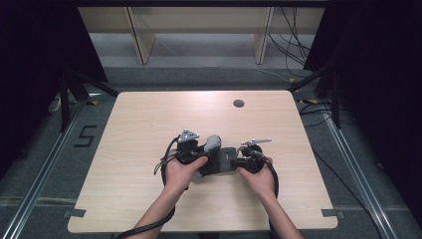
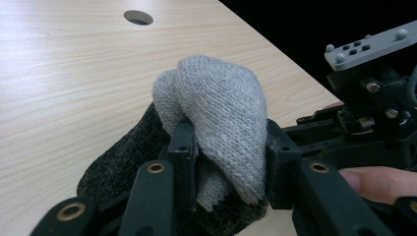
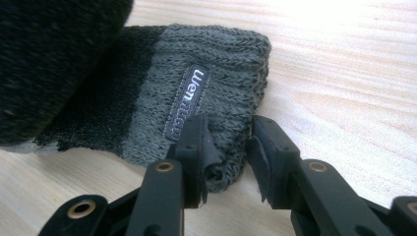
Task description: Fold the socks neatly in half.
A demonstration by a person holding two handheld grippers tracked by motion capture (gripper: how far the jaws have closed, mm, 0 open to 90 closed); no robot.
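Observation:
A knitted sock (image 1: 221,160) lies on the wooden table (image 1: 149,119) between my two hands. Its body is dark, its toe (image 2: 221,103) light grey, and its cuff (image 3: 216,73) grey-green with a small sewn label (image 3: 186,101). My left gripper (image 2: 228,147) is shut on the grey toe, which is lifted and folded back over the dark body (image 2: 123,157). In the high view the left gripper (image 1: 208,149) sits at the sock's left end and my right gripper (image 1: 234,162) at its right end. The right gripper (image 3: 228,147) is shut on a bunched corner of the cuff lying flat on the table.
A round cable hole (image 1: 238,103) sits in the table near its far edge, seen too in the left gripper view (image 2: 138,17). Bare wood surrounds the sock on all sides. The grey plate (image 2: 369,44) of the other gripper shows close on the right of the left gripper view.

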